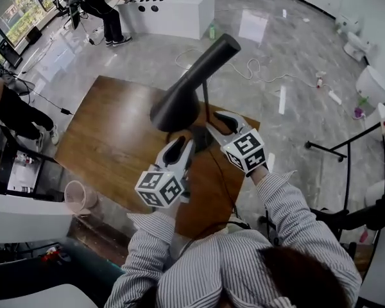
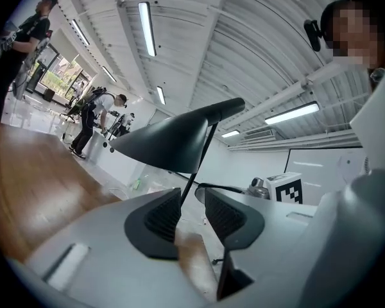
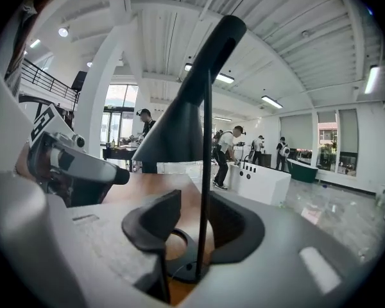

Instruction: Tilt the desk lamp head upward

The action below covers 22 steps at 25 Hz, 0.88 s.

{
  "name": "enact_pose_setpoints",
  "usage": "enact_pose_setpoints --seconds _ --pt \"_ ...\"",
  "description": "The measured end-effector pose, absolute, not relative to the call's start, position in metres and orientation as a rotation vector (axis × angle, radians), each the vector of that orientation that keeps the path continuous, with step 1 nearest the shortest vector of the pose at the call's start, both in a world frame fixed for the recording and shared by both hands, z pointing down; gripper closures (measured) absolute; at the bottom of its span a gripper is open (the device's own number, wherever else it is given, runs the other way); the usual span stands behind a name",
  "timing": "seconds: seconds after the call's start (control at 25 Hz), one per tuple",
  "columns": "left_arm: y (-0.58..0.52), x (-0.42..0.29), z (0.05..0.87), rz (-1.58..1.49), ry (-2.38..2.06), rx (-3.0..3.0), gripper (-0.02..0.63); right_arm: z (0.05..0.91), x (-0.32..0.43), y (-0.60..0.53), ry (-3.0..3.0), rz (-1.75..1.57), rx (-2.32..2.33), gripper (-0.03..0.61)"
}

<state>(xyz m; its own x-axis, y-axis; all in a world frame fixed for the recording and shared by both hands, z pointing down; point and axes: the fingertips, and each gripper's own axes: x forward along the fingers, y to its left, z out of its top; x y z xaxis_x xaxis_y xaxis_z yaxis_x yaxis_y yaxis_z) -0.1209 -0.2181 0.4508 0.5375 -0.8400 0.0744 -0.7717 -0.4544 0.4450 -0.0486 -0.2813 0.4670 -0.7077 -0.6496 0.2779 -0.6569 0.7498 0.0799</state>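
A black desk lamp stands on the wooden table [image 1: 109, 140]. Its cone head [image 1: 178, 102] points down to the left and its neck slants up to the right. The thin stem [image 1: 206, 108] rises from the round base [image 3: 179, 262]. My right gripper [image 1: 218, 124] is at the stem just above the base. In the right gripper view the stem [image 3: 206, 172] stands between the jaws of the right gripper [image 3: 196, 226], which are open, with a gap to the left pad. My left gripper [image 1: 179, 149] is under the head, open, with nothing between its jaws. In the left gripper view the head [image 2: 170, 143] hangs beyond the left gripper [image 2: 192, 212].
The lamp's black cord [image 1: 226, 178] runs over the table toward me. A pink bin [image 1: 77, 196] stands by the table's near left corner. A white counter [image 1: 173, 8] with people beside it is farther off. Cables [image 1: 256, 69] lie on the grey floor.
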Motion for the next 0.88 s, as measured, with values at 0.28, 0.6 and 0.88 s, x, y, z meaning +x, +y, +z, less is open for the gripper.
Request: enact_pose_setpoints --seconds 0.28,0.6,0.88 --pt "-0.241 -0.122 0.443 -0.360 -1.285 2.315 0.489 0.489 -0.053 -0.307 -2.678 0.094 0.986 0.462" --pt "-0.251 -0.123 0.439 -0.415 -1.241 2.305 0.545 0.501 -0.056 -0.321 -2.676 0.091 0.949 0.517" --pt "-0.253 -0.129 0.436 -0.511 -1.234 2.262 0.489 0.502 -0.063 -0.320 -2.684 0.077 0.932 0.532"
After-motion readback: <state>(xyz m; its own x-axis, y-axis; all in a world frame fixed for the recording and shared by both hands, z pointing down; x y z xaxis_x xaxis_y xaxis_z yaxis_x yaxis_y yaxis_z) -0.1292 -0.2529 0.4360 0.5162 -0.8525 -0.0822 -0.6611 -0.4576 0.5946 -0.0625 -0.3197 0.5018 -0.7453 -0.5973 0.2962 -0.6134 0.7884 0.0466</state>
